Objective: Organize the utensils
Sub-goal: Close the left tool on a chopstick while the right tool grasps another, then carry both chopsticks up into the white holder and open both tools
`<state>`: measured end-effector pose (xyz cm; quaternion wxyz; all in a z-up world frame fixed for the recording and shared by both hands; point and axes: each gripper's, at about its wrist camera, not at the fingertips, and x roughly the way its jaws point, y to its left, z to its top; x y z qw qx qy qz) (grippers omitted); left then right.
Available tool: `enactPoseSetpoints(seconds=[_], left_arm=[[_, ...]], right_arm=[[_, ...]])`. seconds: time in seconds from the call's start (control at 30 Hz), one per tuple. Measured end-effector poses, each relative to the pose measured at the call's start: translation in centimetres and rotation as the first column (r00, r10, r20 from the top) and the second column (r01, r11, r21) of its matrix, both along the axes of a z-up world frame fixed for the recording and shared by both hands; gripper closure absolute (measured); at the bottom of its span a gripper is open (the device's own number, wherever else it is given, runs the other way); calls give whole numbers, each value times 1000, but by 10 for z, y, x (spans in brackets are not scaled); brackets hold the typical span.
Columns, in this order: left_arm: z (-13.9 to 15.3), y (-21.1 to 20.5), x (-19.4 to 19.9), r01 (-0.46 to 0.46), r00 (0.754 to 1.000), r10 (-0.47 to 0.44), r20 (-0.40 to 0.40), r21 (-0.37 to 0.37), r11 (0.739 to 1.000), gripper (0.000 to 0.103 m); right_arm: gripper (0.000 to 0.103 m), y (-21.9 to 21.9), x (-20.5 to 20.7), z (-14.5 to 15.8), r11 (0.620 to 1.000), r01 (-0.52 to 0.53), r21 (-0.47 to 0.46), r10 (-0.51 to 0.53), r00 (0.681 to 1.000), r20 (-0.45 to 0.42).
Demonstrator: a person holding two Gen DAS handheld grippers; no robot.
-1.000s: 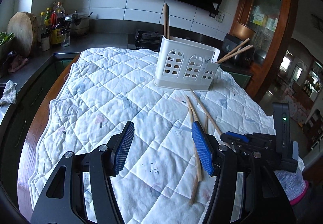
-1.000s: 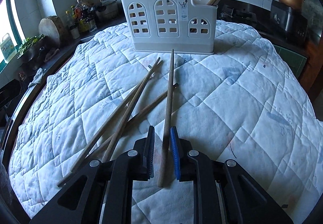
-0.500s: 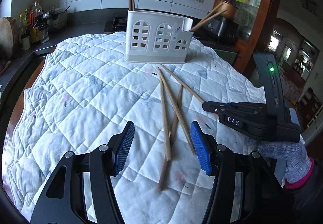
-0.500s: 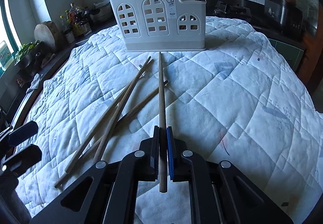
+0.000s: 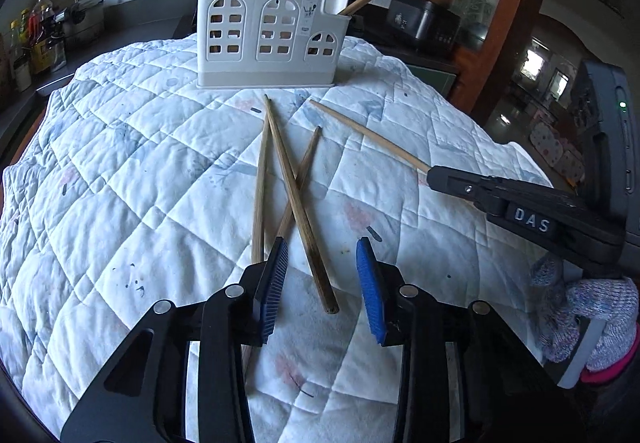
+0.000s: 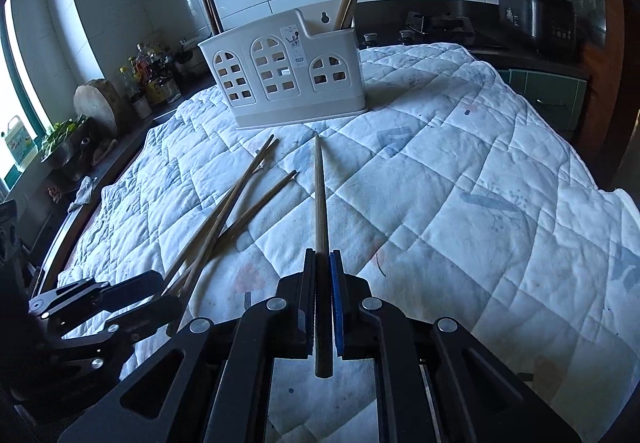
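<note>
Right gripper (image 6: 322,275) fingers pinch one chopstick (image 6: 319,195), its tip pointing ahead at the white holder (image 6: 292,83). Left gripper (image 5: 322,263) fingers spread; a crossed chopstick (image 5: 298,203) lies between them, apparently untouched.

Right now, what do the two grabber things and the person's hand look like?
Each hand-held gripper is black plastic with silver bolts and two fingers faced with ribbed blue pads. The right hand-held gripper has white "DAS" letters on its side and a small green light behind. The hand wears a speckled grey knit glove with a pink cuff.
</note>
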<state>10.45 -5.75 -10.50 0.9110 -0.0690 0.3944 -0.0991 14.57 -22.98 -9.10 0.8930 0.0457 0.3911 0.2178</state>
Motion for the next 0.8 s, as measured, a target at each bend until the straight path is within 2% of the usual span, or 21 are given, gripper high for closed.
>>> enactPoseSetpoints(seconds=[0.3, 0.57, 0.8], left_arm=[[-9, -7, 17, -36, 998, 37, -44, 27, 999, 70], [-15, -11, 24, -78, 994, 83, -68, 72, 994, 89], [-11, -13, 22, -80, 995, 85, -54, 91, 993, 97]], right_arm=[[96, -10, -5, 4, 999, -13, 51, 13, 1000, 9], [96, -13, -5, 1, 997, -14, 71, 13, 1000, 3], [96, -14, -9, 5, 997, -7, 73, 6, 1000, 12]])
